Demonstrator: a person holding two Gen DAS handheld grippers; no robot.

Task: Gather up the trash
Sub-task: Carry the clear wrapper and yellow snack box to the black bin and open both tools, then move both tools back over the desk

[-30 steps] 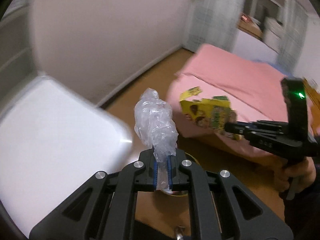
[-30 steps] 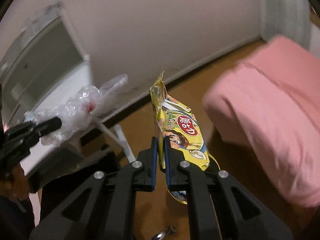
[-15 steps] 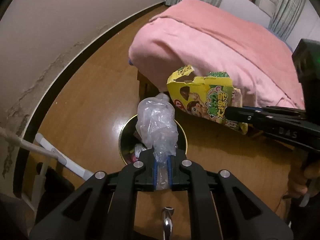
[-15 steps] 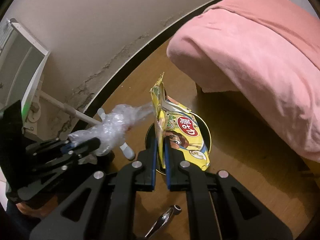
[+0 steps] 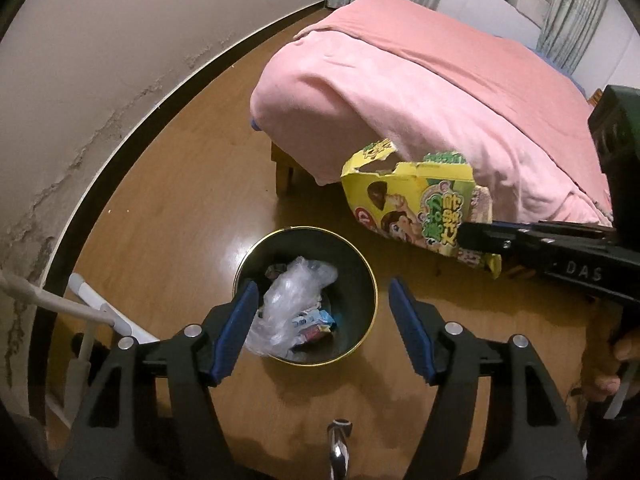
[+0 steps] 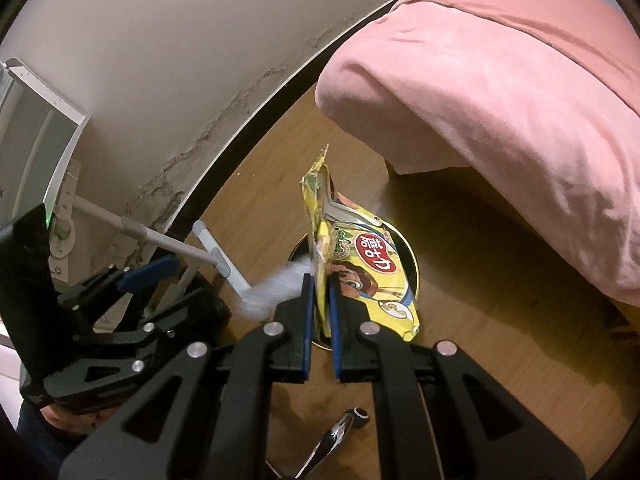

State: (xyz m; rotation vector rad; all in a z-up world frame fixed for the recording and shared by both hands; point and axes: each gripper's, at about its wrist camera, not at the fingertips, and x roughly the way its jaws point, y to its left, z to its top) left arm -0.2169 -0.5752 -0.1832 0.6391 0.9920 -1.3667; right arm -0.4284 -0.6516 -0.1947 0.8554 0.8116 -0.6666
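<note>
The left gripper [image 5: 320,320] has just been opening, nothing between its jaws; the plastic wrap [image 5: 288,304] lies in the bin [image 5: 370,280]. The right gripper [image 6: 320,304] pinches the yellow snack bag [image 6: 360,272] above the bin.

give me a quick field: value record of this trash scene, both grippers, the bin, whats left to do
left gripper: open, jaws have just been opening, nothing gripped
clear plastic wrap: lying in the bin, on other litter
bin: round, dark, gold rim, on wooden floor
right gripper: shut on yellow snack bag, held above the bin
bed: pink blanket, behind the bin
left to do: snack bag not yet dropped
</note>
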